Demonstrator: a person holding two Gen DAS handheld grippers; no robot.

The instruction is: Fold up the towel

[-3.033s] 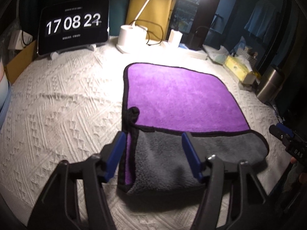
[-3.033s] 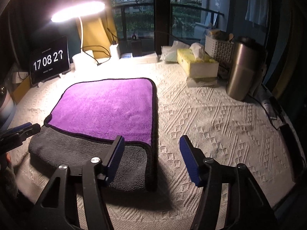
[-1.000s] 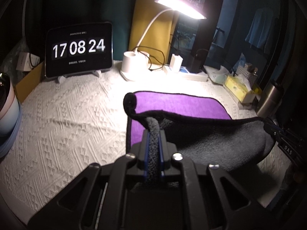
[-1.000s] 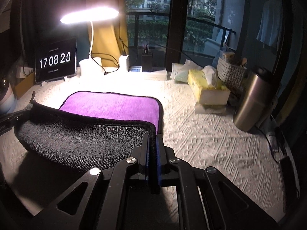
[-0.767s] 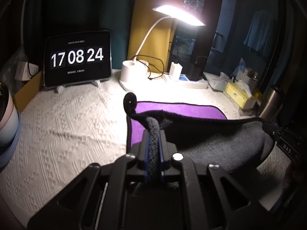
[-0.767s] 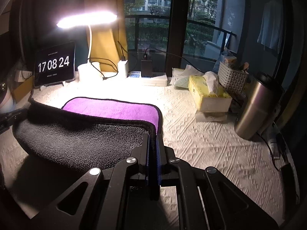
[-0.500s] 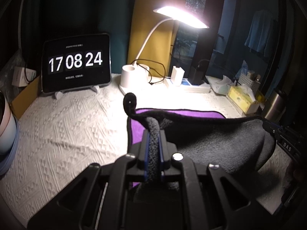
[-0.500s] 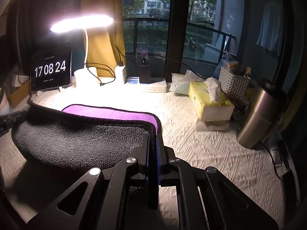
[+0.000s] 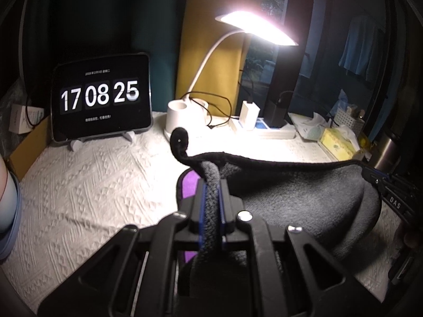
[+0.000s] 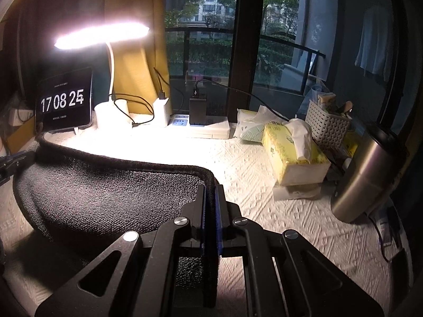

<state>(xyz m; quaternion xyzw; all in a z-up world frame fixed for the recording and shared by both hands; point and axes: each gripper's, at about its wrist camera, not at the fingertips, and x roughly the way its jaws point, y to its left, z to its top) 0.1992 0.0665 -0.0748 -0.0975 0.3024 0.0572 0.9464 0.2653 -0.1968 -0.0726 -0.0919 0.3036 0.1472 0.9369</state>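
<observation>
1. Left gripper (image 9: 211, 185): jaws pressed together, pinching the left corner of the towel (image 9: 298, 198); bunched grey fabric running up between the blue pads (image 9: 202, 203).
2. Right gripper (image 10: 210, 192): jaws pressed together too, clamping the towel's (image 10: 105, 192) right corner along its black-trimmed edge.
3. Towel hanging lifted between both grippers, grey side facing the cameras, sagging in the middle, black hem arching across the top.
4. Showing only a small purple patch (image 9: 191, 185) just left of the left gripper's pads, low by the tablecloth (image 9: 92, 185).
5. Sticking up past the left gripper: a black hanging loop (image 9: 179, 138) curling off the corner.
6. Appearing at the right edge of the left view: right gripper (image 9: 378, 178) gripping the far corner. Appearing at the left edge of the right view: left gripper (image 10: 12, 165), doing the same.
7. Sitting behind on the white textured tablecloth (image 10: 264, 185): tablet clock (image 9: 101, 103) reading 17 08 25, lit desk lamp (image 9: 253, 27), power strip (image 10: 208, 126) with chargers plugged in.
8. Standing well apart to the right: yellow tissue box (image 10: 293, 153), white basket (image 10: 327, 125), steel tumbler (image 10: 364, 177).
9. Lower towel edge: contact with the table not resolvable, hiding behind the raised fabric.
</observation>
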